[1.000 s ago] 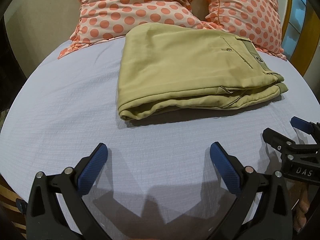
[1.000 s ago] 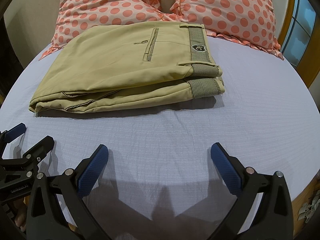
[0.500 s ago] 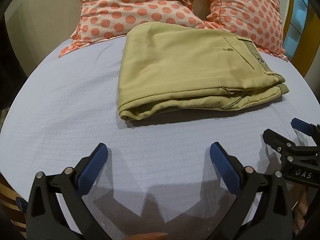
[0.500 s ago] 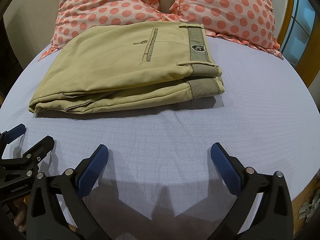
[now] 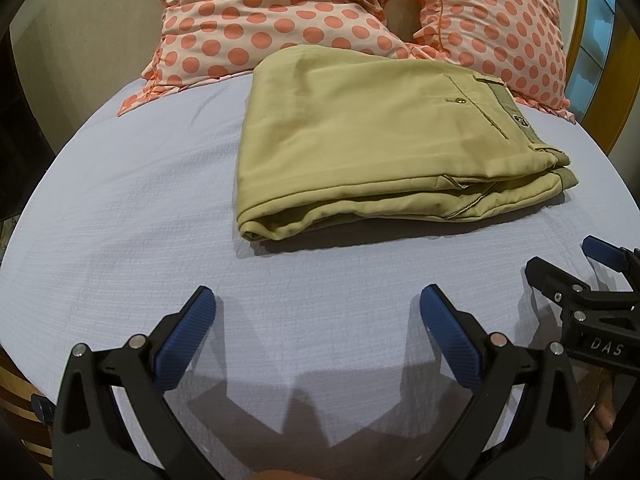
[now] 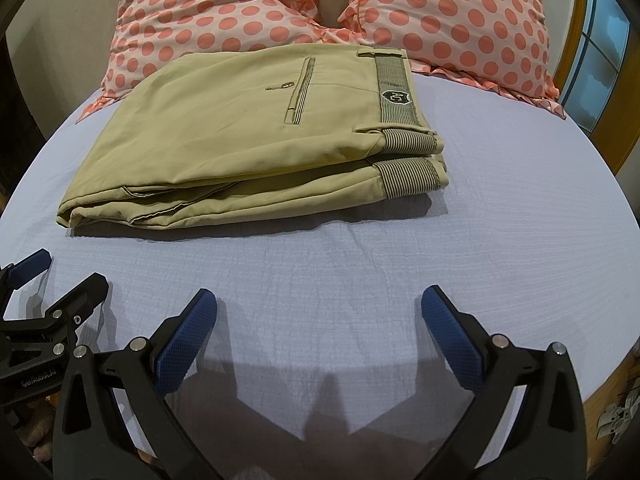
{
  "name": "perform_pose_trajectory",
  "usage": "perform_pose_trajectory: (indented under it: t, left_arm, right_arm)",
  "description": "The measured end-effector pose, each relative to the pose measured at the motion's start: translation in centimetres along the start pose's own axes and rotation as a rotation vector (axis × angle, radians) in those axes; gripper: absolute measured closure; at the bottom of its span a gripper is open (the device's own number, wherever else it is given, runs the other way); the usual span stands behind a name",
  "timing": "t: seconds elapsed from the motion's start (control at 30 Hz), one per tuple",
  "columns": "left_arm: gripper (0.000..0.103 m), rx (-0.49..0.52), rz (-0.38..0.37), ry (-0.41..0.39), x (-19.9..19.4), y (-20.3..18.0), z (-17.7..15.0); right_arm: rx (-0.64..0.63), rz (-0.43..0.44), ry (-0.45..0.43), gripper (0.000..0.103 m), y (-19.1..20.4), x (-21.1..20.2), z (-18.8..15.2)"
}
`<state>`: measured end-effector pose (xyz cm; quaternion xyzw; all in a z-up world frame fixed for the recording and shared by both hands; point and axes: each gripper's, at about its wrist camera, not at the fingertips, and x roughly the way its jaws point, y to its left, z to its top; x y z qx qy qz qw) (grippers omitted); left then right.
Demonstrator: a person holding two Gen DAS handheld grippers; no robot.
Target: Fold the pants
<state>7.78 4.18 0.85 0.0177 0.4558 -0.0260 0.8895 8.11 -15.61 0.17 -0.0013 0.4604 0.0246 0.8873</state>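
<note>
Khaki pants (image 5: 380,140) lie folded into a flat stack on the pale blue bed sheet (image 5: 120,220), waistband to the right. They also show in the right wrist view (image 6: 256,144), with the striped waistband (image 6: 394,88) on top. My left gripper (image 5: 316,300) is open and empty, hovering over bare sheet nearer than the pants. My right gripper (image 6: 318,300) is open and empty, also short of the pants. Each gripper shows at the edge of the other's view: the right one (image 5: 580,272) and the left one (image 6: 52,276).
Two pink pillows with coral dots (image 5: 280,12) (image 6: 448,20) lean at the head of the bed behind the pants. A window with a wooden frame (image 6: 592,52) is at the right. The bed's near edge (image 6: 608,364) drops off at the lower right.
Both grippers stay open and nearly still. The left wrist view has shifted slightly, so the pants sit a touch lower in it.
</note>
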Motion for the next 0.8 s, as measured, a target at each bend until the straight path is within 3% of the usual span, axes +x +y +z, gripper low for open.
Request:
perform_pose_trajectory:
  t: [0.8]
  left_arm:
    - [0.002,-0.013,0.013,-0.008,-0.13,-0.36,-0.27]
  right_arm:
    - [-0.004,0.002,0.000,0.001,-0.10,0.07,0.07]
